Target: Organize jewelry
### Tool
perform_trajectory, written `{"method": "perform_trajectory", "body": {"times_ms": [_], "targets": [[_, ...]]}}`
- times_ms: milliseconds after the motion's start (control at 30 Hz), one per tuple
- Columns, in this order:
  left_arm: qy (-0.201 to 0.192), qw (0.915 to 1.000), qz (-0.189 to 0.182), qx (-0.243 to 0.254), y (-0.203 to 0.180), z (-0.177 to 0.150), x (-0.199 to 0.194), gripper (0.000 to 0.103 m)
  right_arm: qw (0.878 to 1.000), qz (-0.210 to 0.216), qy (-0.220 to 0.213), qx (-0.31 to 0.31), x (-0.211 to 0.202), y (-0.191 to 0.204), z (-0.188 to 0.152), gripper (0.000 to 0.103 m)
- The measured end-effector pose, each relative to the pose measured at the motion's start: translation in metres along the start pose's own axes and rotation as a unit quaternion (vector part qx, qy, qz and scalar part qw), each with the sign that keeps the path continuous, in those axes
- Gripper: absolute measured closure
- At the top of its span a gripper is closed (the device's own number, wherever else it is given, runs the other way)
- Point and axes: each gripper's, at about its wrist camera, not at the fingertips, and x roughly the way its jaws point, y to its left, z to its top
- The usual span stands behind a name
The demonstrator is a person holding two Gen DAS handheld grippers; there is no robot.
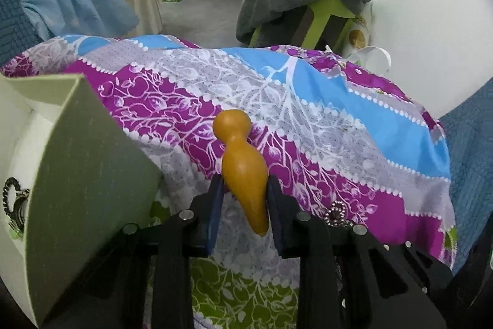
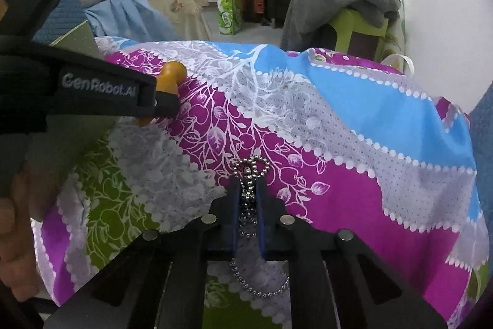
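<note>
Left gripper [image 1: 243,190] clamped amber-yellow gourd-shaped smooth pendant [image 1: 238,156] at its wide body, bulb end forward, pointed tip hanging back between jaws, above purple, blue and grey leaf-print cloth [image 1: 323,119]. Pale green open box [image 1: 86,162] stood just beside it on left. Right gripper [image 2: 249,190] pinched shut on silver ball-bead chain [image 2: 251,174]: loop stuck out ahead over cloth, slack strand hung behind jaws. Person's hand [image 2: 12,224] showed at left edge of right view.
</note>
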Motion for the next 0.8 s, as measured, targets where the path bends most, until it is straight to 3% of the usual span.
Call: {"method": "perform_trajectory", "body": {"times_ms": [167,467,800], "targets": [[0.016,0.9993,-0.029,0.020,-0.003,-0.010,-0.014,0.074,0.999,-0.002,-0.042,0.024,-0.036,0.001,0.002,0.097],[0.040,0.9934,-0.085,0.066,-0.009,-0.035,-0.047,0.074,0.994,0.018,-0.062,0.088,-0.084,0.004,-0.010,0.097],[0.022,0.9832,-0.139,0.116,-0.011,-0.030,-0.110,0.074,0.988,0.010,-0.079,0.134,-0.134,0.012,0.009,0.097]]}}
